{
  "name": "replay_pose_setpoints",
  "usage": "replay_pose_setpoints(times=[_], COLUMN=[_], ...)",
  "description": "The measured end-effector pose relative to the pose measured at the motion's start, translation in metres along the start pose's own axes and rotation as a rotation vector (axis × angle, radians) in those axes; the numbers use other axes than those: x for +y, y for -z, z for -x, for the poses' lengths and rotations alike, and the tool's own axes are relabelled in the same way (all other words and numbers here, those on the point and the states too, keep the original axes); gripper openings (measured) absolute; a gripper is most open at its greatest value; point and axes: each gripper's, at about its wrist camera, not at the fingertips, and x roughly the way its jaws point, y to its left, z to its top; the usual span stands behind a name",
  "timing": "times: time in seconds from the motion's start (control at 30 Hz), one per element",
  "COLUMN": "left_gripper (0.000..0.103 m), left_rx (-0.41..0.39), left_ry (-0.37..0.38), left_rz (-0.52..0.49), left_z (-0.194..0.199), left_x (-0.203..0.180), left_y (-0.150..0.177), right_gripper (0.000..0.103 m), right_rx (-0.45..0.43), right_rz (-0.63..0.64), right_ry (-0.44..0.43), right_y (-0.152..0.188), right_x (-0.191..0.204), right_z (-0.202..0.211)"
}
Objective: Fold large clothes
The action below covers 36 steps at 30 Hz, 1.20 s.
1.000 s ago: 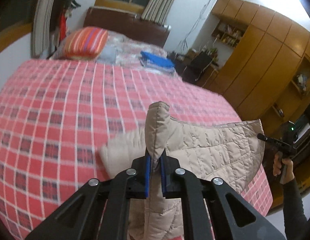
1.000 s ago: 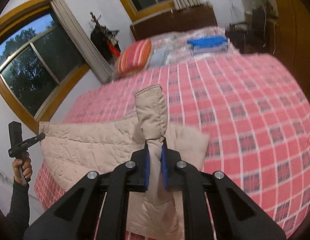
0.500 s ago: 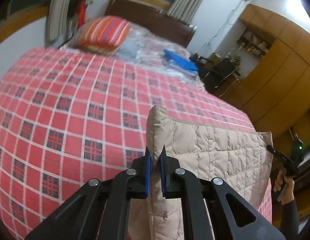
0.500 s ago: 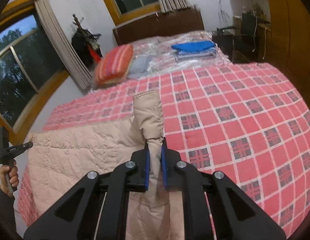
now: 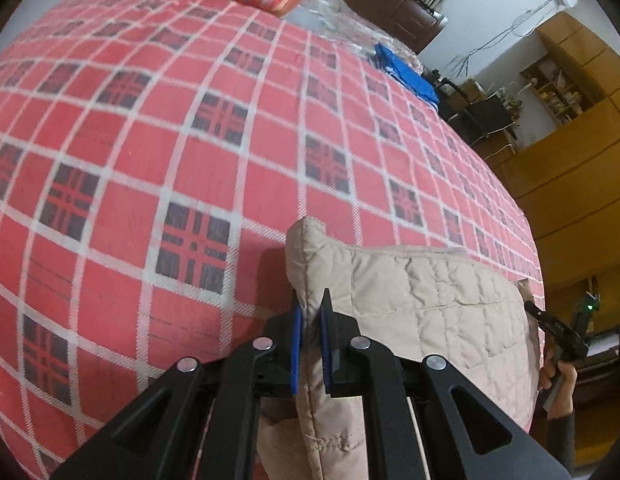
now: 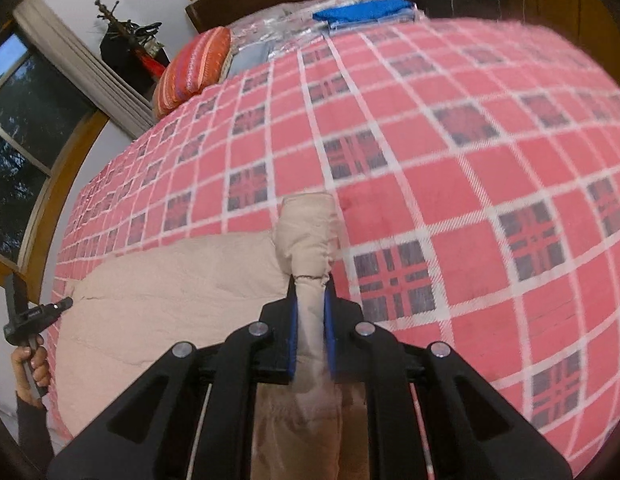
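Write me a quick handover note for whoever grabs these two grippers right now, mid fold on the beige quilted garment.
Left gripper: shut on one end of the beige quilted garment.
Right gripper: shut on the other end.
The garment's top edge hangs stretched between the grippers over the near part of the red checked bed.
Done: both ends gripped and lifted.
Left: probably lay it down on the bed and fold it; no finished fold shows yet.

Left gripper pinches the edge of a beige quilted garment above a red plaid bedspread.
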Motion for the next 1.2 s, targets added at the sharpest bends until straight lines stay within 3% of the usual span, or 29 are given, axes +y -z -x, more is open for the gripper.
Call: replay_pose_setpoints(times=[0.2, 0.23, 0.3, 0.33, 0.37, 0.4, 0.47, 0.5, 0.57, 0.7, 0.73, 0.77, 0.8, 0.87, 0.97, 1.07, 1.2], left_gripper=[0.011, 0.012, 0.020, 0.020, 0.020, 0.020, 0.021, 0.021, 0.021, 0.019, 0.014, 0.002, 0.002, 0.002, 0.003, 0.014, 0.017], left_rx=[0.015, 0.008, -0.057, -0.095, -0.132, -0.146, -0.107, -0.076, -0.021, 0.040, 0.054, 0.057, 0.063, 0.063, 0.019, -0.018, 0.024], left_ry=[-0.022, -0.026, -0.068, -0.104, -0.084, -0.003, 0.122, 0.150, 0.144, 0.027, -0.007, -0.037, -0.034, -0.032, -0.013, 0.092, 0.117], left_rz=[0.008, 0.016, 0.056, 0.068, 0.066, 0.052, 0.009, -0.008, -0.030, -0.031, -0.027, -0.022, -0.013, -0.010, -0.057, -0.153, -0.222], left_z=[-0.010, -0.006, 0.017, 0.032, 0.046, 0.058, 0.061, 0.055, 0.037, -0.001, -0.010, -0.016, -0.019, -0.013, 0.019, 0.061, 0.068], left_x=[0.004, 0.003, -0.001, -0.004, -0.010, -0.018, -0.033, -0.041, -0.049, -0.044, -0.039, -0.035, -0.032, -0.033, -0.045, -0.059, -0.052], left_y=[0.004, 0.004, 0.004, 0.007, 0.010, 0.014, 0.021, 0.026, 0.034, 0.043, 0.045, 0.046, 0.047, 0.045, 0.050, 0.083, 0.146], right_gripper=[0.023, 0.029, 0.051, 0.052, 0.052, 0.052, 0.051, 0.050, 0.047, 0.036, 0.031, 0.019, 0.014, 0.014, 0.020, 0.019, 0.019], right_rx=[0.031, 0.023, -0.030, -0.075, -0.091, -0.097, -0.076, -0.061, -0.019, 0.050, 0.070, 0.083, 0.093, 0.099, 0.057, 0.012, 0.034], right_rz=[-0.045, -0.050, -0.052, -0.040, -0.027, -0.022, -0.021, -0.018, -0.010, -0.015, -0.019, -0.014, -0.011, -0.022, -0.007, 0.046, 0.079], right_ry=[-0.002, 0.003, 0.047, 0.026, 0.007, -0.023, -0.100, -0.126, -0.159, -0.150, -0.128, -0.099, -0.081, -0.080, -0.106, -0.208, -0.244], right_y=[0.006, 0.006, 0.005, 0.007, 0.008, 0.011, 0.022, 0.027, 0.037, 0.050, 0.052, 0.053, 0.054, 0.051, 0.052, 0.077, 0.120], right_x=[-0.009, -0.010, -0.010, -0.009, -0.009, -0.008, -0.006, -0.004, 0.002, 0.004, 0.001, 0.002, 0.000, 0.000, 0.010, 0.030, 0.044], right_z=[-0.011, -0.007, 0.012, 0.032, 0.046, 0.056, 0.068, 0.068, 0.062, 0.037, 0.029, 0.024, 0.019, 0.021, 0.045, 0.084, 0.090])
